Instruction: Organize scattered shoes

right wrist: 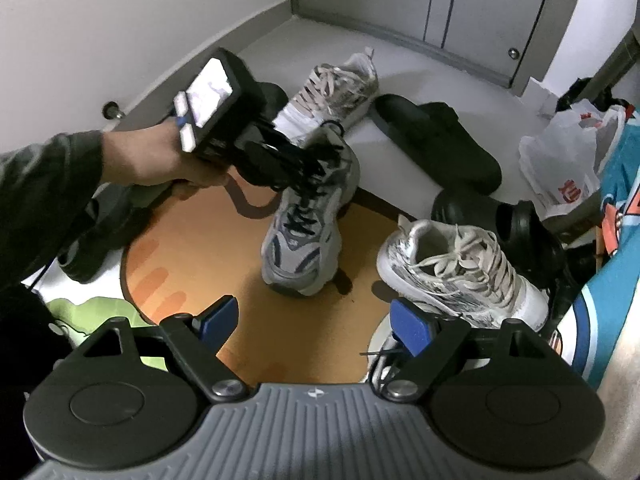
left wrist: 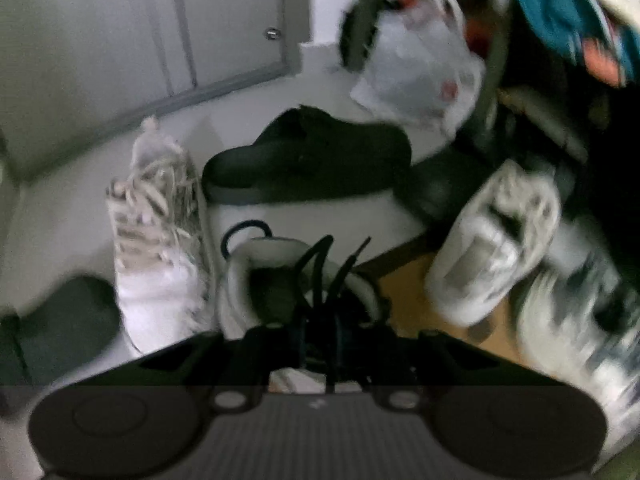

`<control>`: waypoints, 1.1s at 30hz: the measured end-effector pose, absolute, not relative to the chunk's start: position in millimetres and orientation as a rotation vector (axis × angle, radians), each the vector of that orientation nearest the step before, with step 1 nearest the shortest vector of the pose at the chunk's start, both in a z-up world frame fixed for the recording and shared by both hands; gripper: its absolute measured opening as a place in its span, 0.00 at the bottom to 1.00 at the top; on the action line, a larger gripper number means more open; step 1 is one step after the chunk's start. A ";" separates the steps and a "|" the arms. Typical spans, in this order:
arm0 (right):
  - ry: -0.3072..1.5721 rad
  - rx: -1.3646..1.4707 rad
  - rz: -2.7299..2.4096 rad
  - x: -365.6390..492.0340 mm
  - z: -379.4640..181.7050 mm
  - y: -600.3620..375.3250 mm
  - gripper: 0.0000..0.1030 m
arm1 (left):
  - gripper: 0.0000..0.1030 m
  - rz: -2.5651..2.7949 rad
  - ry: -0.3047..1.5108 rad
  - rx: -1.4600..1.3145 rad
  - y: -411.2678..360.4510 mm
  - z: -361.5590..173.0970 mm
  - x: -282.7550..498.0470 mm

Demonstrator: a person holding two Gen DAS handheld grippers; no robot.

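A grey sneaker with black laces (right wrist: 300, 232) hangs toe-down, its toe on the orange mat (right wrist: 192, 248). My left gripper (right wrist: 296, 160), held by a hand, is shut on its laces and tongue. In the blurred left wrist view the same gripper (left wrist: 320, 336) pinches the black laces above the grey sneaker's collar (left wrist: 248, 280). One white and silver sneaker (right wrist: 336, 92) lies on the grey floor behind. Its mate (right wrist: 460, 272) sits at the right, just beyond my right gripper (right wrist: 314, 322), which is open and holds nothing.
A black slide sandal (right wrist: 436, 140) and a black clog (right wrist: 480, 208) lie at the back right, near a white plastic bag (right wrist: 568, 152). A dark shoe (right wrist: 92, 248) sits at the left under the sleeve. A closet door (right wrist: 460, 8) closes the far side.
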State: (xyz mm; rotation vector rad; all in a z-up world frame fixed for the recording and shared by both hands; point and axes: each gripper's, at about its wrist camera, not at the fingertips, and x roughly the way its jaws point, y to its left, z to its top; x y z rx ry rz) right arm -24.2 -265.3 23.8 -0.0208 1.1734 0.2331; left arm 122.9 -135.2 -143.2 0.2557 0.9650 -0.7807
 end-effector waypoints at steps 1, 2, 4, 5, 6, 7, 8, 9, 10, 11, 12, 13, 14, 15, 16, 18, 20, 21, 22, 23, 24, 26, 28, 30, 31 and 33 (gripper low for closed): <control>1.176 -0.025 0.230 -24.0 22.4 -264.9 0.84 | 0.13 -0.783 0.972 0.233 -133.9 -143.3 123.3; 1.177 -0.029 0.230 -23.8 21.3 -264.2 0.84 | 0.13 -0.786 0.989 0.173 -130.0 -144.7 125.2; 1.179 -0.040 0.226 -23.6 18.5 -262.5 0.84 | 0.13 -0.794 1.011 0.090 -124.3 -147.3 129.9; 1.182 -0.045 0.224 -23.7 17.0 -261.9 0.84 | 0.13 -0.808 1.039 0.010 -118.6 -150.9 136.2; 1.187 -0.054 0.221 -23.9 14.1 -261.1 0.84 | 0.13 -0.822 1.068 -0.075 -112.5 -154.8 142.9; 1.194 -0.061 0.217 -24.2 11.4 -260.6 0.84 | 0.13 -0.830 1.079 -0.111 -110.1 -156.6 146.3; 1.202 -0.066 0.213 -24.4 8.7 -260.3 0.84 | 0.13 -0.838 1.087 -0.138 -108.3 -158.1 149.2; 1.206 -0.069 0.211 -24.6 6.9 -260.0 0.84 | 0.13 -0.846 1.092 -0.157 -106.8 -158.5 150.4; 1.220 -0.077 0.202 -24.8 1.3 -259.1 0.84 | 0.13 -0.871 1.092 -0.179 -104.4 -157.4 153.0; 1.224 -0.083 0.197 -25.0 -1.3 -258.7 0.84 | 0.13 -0.899 1.092 -0.203 -101.9 -156.1 155.8; 1.229 -0.089 0.191 -25.1 -3.8 -258.3 0.84 | 0.13 -0.913 1.092 -0.209 -100.1 -155.8 157.0; 1.230 -0.095 0.188 -25.4 -5.2 -257.8 0.84 | 0.13 -0.924 1.094 -0.220 -98.2 -156.7 157.7; 1.230 -0.101 0.184 -25.8 -6.8 -257.0 0.84 | 0.13 -0.928 1.095 -0.243 -96.2 -158.6 158.2; 1.230 -0.103 0.181 -25.8 -8.3 -256.9 0.84 | 0.13 -0.932 1.095 -0.268 -94.2 -160.5 158.8; 1.230 -0.103 0.177 -25.6 -9.7 -257.1 0.84 | 0.13 -0.935 1.095 -0.293 -92.2 -162.5 159.4; 1.227 -0.102 0.157 -25.2 -15.4 -259.0 0.84 | 0.13 -0.941 1.088 -0.355 -87.0 -167.3 161.4; 1.203 -0.106 0.123 -26.8 -20.4 -262.9 0.84 | 0.12 -0.948 1.075 -0.415 -81.2 -172.6 163.9; 1.199 -0.109 0.105 -27.5 -21.6 -263.9 0.84 | 0.12 -0.952 1.071 -0.437 -79.3 -175.0 164.8; 1.195 -0.110 0.054 -29.6 -26.1 -266.7 0.84 | 0.12 -0.956 1.067 -0.460 -77.4 -177.5 165.8; 1.197 -0.089 0.029 -30.0 -28.5 -268.5 0.84 | 0.12 -0.956 1.063 -0.482 -76.0 -179.4 166.2; 1.197 -0.068 0.022 -29.9 -30.0 -269.2 0.84 | 0.12 -0.956 1.059 -0.503 -74.8 -181.2 166.5; 1.192 0.020 0.007 -29.0 -38.9 -270.1 0.84 | 0.12 -0.964 1.052 -0.535 -74.8 -184.7 164.1; 1.172 0.055 0.005 -26.9 -47.0 -266.5 0.84 | 0.12 -0.964 1.047 -0.544 -74.7 -185.1 163.2; 1.139 0.063 0.015 -23.4 -55.0 -260.2 0.84 | 0.12 -0.958 1.037 -0.551 -74.0 -184.4 163.1; 1.107 0.066 0.018 -20.4 -60.1 -257.2 0.84 | 0.12 -0.955 1.033 -0.556 -73.4 -183.8 163.5; 1.063 0.087 0.013 -17.6 -64.4 -256.3 0.84 | 0.12 -0.957 1.028 -0.566 -72.2 -182.9 163.1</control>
